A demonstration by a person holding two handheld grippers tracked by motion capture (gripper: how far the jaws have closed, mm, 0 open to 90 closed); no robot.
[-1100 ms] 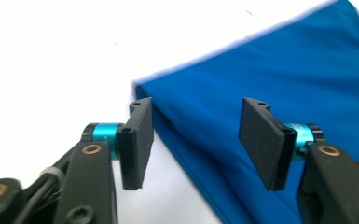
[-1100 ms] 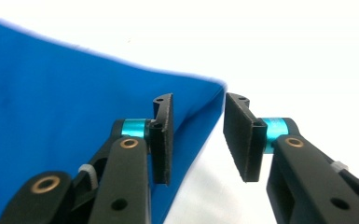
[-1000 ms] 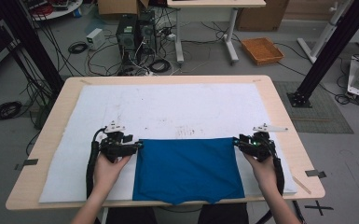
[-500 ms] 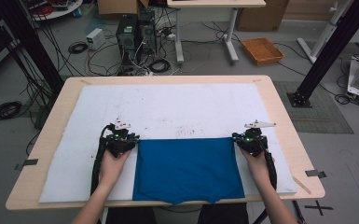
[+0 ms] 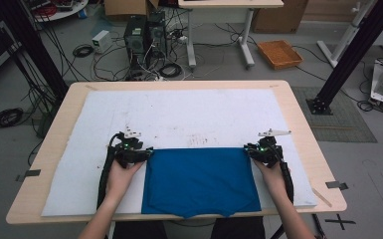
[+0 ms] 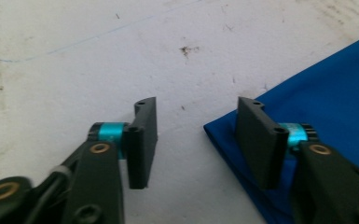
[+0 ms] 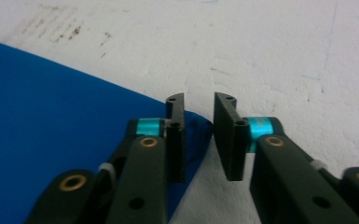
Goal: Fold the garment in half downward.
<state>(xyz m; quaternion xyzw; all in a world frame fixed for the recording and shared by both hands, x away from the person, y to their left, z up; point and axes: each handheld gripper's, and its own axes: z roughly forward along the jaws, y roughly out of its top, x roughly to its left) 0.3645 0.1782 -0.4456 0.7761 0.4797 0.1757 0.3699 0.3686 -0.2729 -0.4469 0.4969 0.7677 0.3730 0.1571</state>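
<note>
Blue cloth (image 5: 201, 181): laid flat on the white mat (image 5: 189, 114) of the desk (image 5: 298, 114); near edge is cut off by the desk front.
Left tongs (image 6: 196, 135): apart, just opened wider (cloth corner between, not pinched).
Right tongs (image 7: 199, 137): narrowly apart, opened slightly; cloth corner partly hidden behind one jaw.

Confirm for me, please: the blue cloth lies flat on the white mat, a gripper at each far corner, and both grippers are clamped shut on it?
Not quite. Both gripper views show the jaws apart, nothing pinched: the left gripper straddles the blue cloth corner and the right gripper straddles the other. The rest holds.
</note>
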